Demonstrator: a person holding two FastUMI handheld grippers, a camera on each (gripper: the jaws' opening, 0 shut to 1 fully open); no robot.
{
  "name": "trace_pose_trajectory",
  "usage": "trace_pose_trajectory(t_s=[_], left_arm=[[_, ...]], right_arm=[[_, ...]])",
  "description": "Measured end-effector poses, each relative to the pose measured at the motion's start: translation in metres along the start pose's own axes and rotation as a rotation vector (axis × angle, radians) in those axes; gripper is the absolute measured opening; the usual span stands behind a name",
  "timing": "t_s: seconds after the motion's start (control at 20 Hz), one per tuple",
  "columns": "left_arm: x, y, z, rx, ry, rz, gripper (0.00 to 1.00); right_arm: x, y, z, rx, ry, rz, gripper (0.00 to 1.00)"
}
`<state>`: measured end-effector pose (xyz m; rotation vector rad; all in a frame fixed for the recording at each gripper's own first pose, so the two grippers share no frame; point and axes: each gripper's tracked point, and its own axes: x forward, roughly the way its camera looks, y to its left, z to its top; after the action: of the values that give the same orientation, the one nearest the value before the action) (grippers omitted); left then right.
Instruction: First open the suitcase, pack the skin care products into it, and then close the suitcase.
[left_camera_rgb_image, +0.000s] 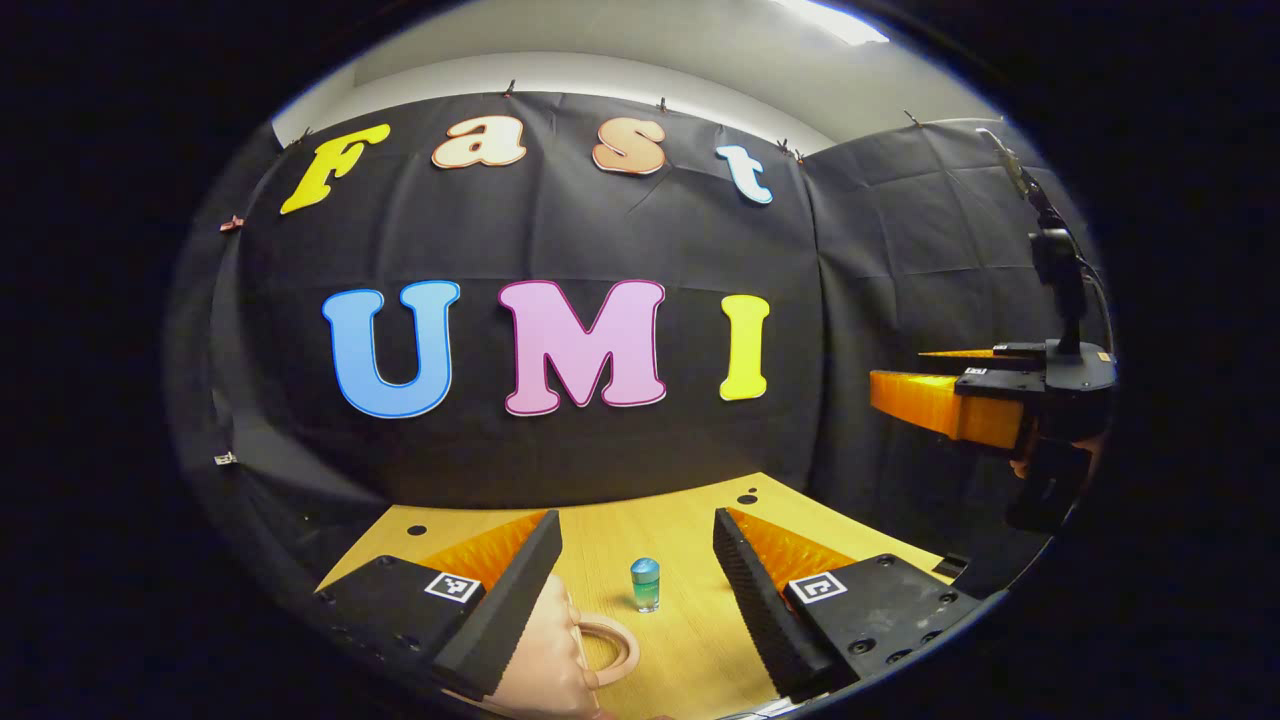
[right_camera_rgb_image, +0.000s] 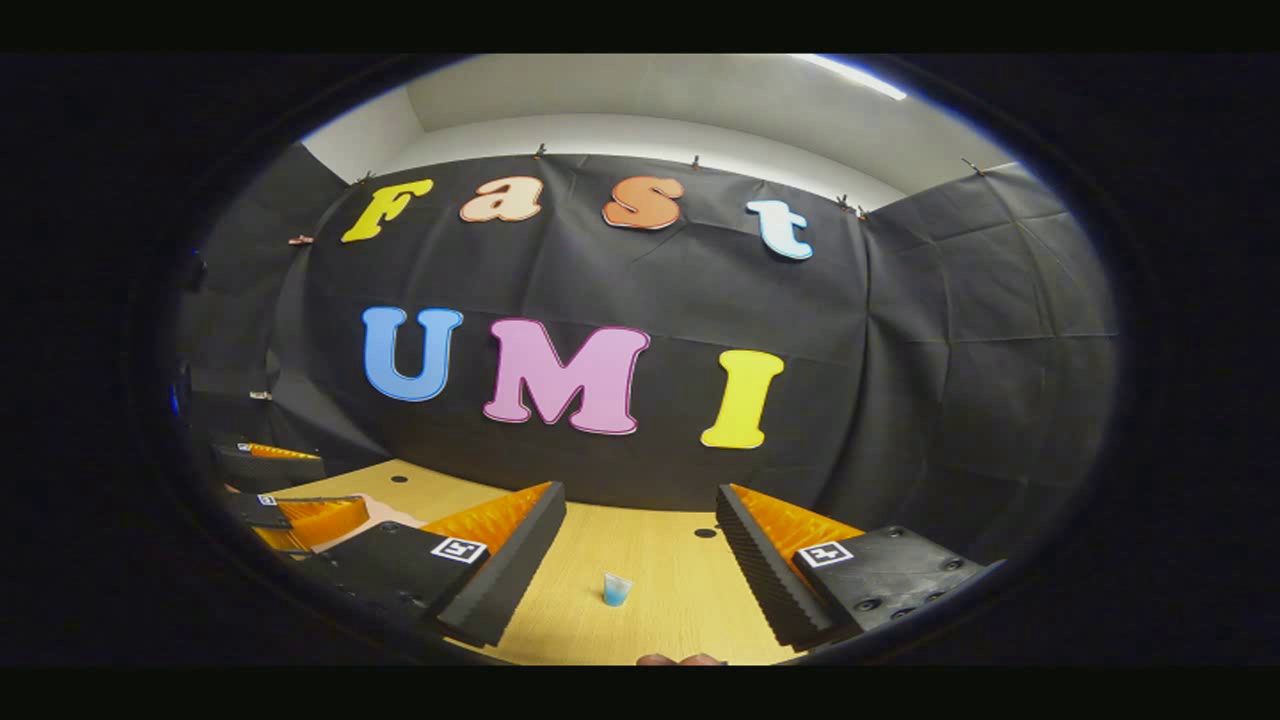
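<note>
Ahead in the left gripper view, the left gripper (left_camera_rgb_image: 637, 585) hangs with jaws wide and empty over the wooden desk (left_camera_rgb_image: 690, 640), a small blue-capped bottle (left_camera_rgb_image: 645, 584) standing upright between them and the pink suitcase (left_camera_rgb_image: 545, 655) with its handle loop low beside the near finger, while the right gripper (left_camera_rgb_image: 940, 400) floats well apart beyond the desk's edge. Likewise in the right gripper view, the right gripper (right_camera_rgb_image: 640, 565) holds its jaws wide and empty, the bottle (right_camera_rgb_image: 616, 589) alone on bare desk (right_camera_rgb_image: 660, 560) between them, and the left gripper (right_camera_rgb_image: 290, 500) sits low at the far side.
</note>
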<state>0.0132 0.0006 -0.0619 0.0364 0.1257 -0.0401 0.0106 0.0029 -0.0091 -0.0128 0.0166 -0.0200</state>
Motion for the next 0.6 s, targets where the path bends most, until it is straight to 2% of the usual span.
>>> trace_pose_trajectory(t_s=[0.15, 0.35, 0.6], left_arm=[[0.007, -0.003, -0.028, -0.003, 0.059, -0.015, 0.96], [0.025, -0.016, -0.073, -0.041, 0.225, -0.067, 0.96], [0.060, -0.017, -0.119, -0.120, 0.432, -0.019, 0.96]], right_arm=[[0.001, 0.005, -0.006, 0.014, 0.005, 0.006, 0.96], [0.002, 0.008, -0.023, 0.017, 0.024, 0.038, 0.96], [0.013, -0.010, -0.047, 0.022, 0.056, 0.065, 0.96]])
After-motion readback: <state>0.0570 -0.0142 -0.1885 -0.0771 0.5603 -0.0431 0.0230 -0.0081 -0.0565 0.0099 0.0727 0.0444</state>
